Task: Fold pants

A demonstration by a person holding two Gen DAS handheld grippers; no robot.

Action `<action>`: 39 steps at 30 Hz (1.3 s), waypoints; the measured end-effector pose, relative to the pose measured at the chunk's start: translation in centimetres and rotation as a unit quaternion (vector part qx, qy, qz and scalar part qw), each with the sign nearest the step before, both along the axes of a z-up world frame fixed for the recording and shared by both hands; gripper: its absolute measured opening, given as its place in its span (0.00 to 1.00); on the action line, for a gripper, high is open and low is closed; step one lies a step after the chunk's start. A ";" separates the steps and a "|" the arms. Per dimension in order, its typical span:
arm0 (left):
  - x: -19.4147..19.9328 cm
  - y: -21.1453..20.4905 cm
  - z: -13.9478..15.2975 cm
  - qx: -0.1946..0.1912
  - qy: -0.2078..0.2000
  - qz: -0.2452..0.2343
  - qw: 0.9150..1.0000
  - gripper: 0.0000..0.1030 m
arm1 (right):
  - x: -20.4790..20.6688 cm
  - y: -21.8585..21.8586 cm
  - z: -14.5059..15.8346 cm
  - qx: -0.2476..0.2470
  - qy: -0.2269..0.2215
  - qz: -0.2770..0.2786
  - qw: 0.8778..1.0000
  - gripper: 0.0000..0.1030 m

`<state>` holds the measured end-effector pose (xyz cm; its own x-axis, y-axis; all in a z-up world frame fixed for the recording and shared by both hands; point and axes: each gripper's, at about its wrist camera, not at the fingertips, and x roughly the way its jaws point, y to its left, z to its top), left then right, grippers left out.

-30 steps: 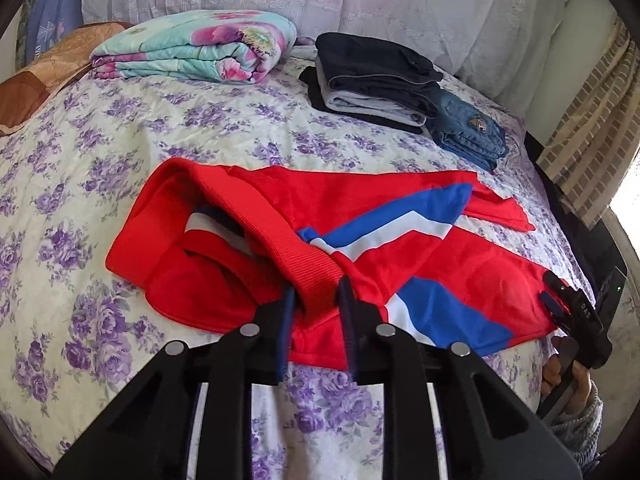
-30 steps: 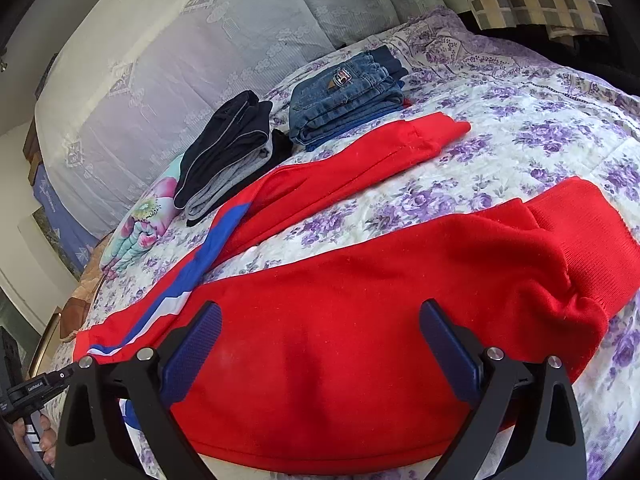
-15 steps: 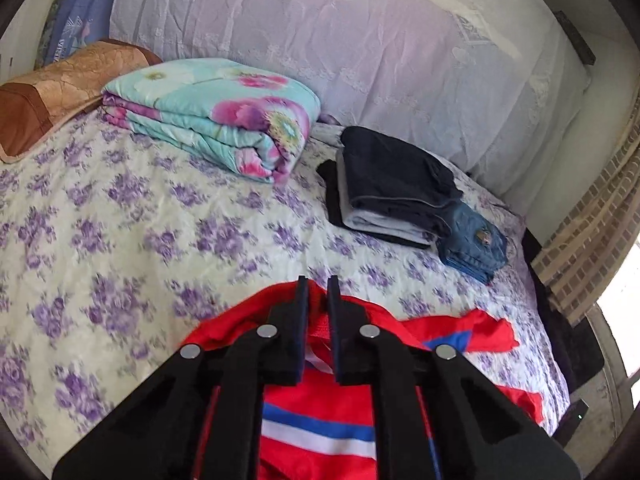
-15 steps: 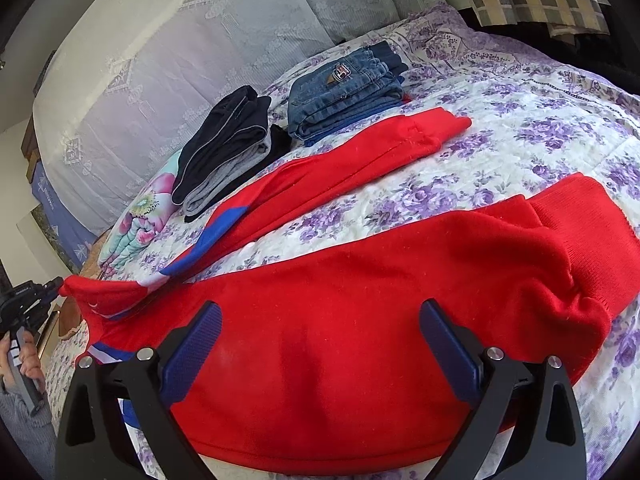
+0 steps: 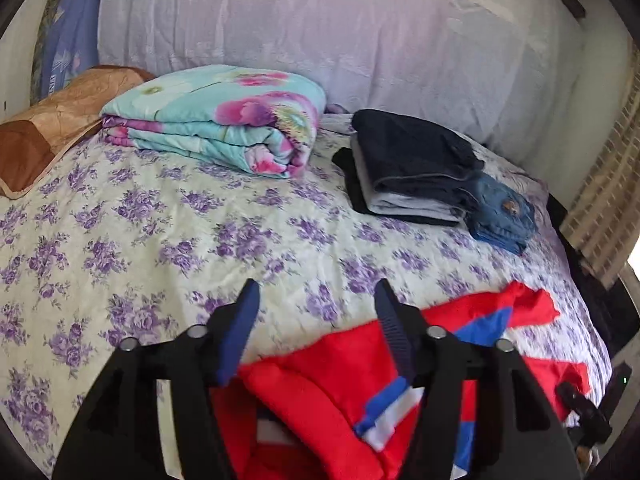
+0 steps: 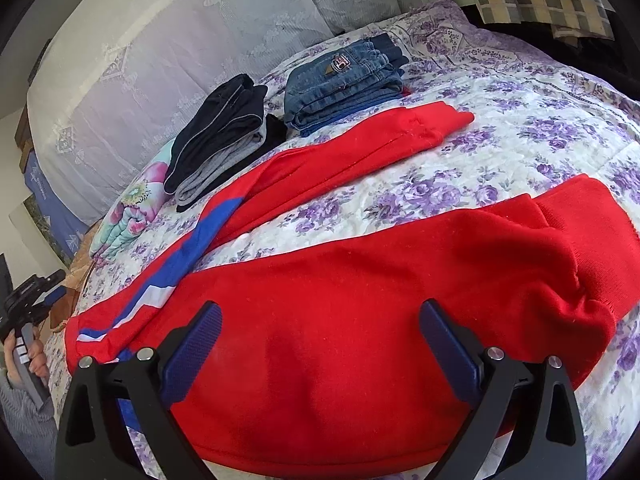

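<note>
The red pants [image 6: 360, 312] with blue and white side stripes lie on the floral bedspread, legs spread apart, the far leg [image 6: 360, 148] reaching toward the jeans. In the left wrist view the waist end [image 5: 320, 396] lies bunched just below my left gripper [image 5: 316, 332], which is open and empty above it. My right gripper [image 6: 320, 356] is open and empty, hovering over the near leg. The left gripper also shows at the far left of the right wrist view [image 6: 28, 300].
A folded floral quilt [image 5: 224, 116], a stack of dark folded clothes [image 5: 412, 168] and folded jeans [image 5: 500, 216] lie along the back by the white lace headboard cover [image 5: 360, 32]. A brown pillow [image 5: 52, 120] is at the left. The bed edge is at the right.
My left gripper held the red waistband, lifted and carried it over, then opened and let it go. The waist now lies bunched on the pants. The right gripper has stayed still and open.
</note>
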<state>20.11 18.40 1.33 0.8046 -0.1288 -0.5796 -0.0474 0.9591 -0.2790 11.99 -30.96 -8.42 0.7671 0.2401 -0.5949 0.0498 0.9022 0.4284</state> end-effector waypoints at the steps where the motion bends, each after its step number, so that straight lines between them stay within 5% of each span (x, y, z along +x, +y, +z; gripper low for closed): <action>1: -1.2 -0.6 0.1 0.000 0.004 -0.018 1.000 0.60 | 0.0 0.1 0.0 -0.002 0.001 0.001 1.000 0.97; 5: -4.6 -2.3 -1.5 0.012 0.052 -0.038 0.998 0.60 | 0.0 0.1 0.0 -0.001 -0.001 0.001 1.000 0.97; 10: -5.8 -3.9 -5.7 -0.028 0.115 -0.050 0.992 0.59 | -0.1 0.1 0.0 0.003 -0.004 0.002 1.000 0.97; 13: -4.9 -5.6 -6.9 -0.007 0.120 -0.057 0.991 0.41 | -0.1 0.1 0.0 0.004 -0.006 0.002 1.000 0.97; 20: -4.8 -8.3 -5.5 0.083 0.082 -0.059 0.991 0.26 | -0.3 0.0 -0.1 0.011 -0.008 0.003 1.000 0.97; 29: -2.8 -7.5 -1.9 0.125 0.018 -0.021 0.992 0.21 | -0.3 -0.1 -0.1 0.010 -0.008 0.003 1.000 0.97; 32: 0.5 -5.1 -0.3 0.081 0.001 0.011 0.997 0.20 | -0.1 0.0 -0.1 0.007 -0.005 0.004 1.000 0.97; 35: 5.3 -0.1 0.1 -0.023 0.002 0.073 0.997 0.20 | -0.1 0.1 -0.2 0.003 -0.003 0.004 1.000 0.97; 37: 8.5 3.6 -1.7 -0.112 0.028 0.105 0.988 0.20 | -0.1 0.1 -0.2 0.004 -0.002 0.005 1.000 0.97; 39: 10.9 6.6 -5.3 -0.208 0.071 0.129 0.967 0.22 | 0.0 0.2 -0.2 0.003 -0.001 0.006 1.000 0.97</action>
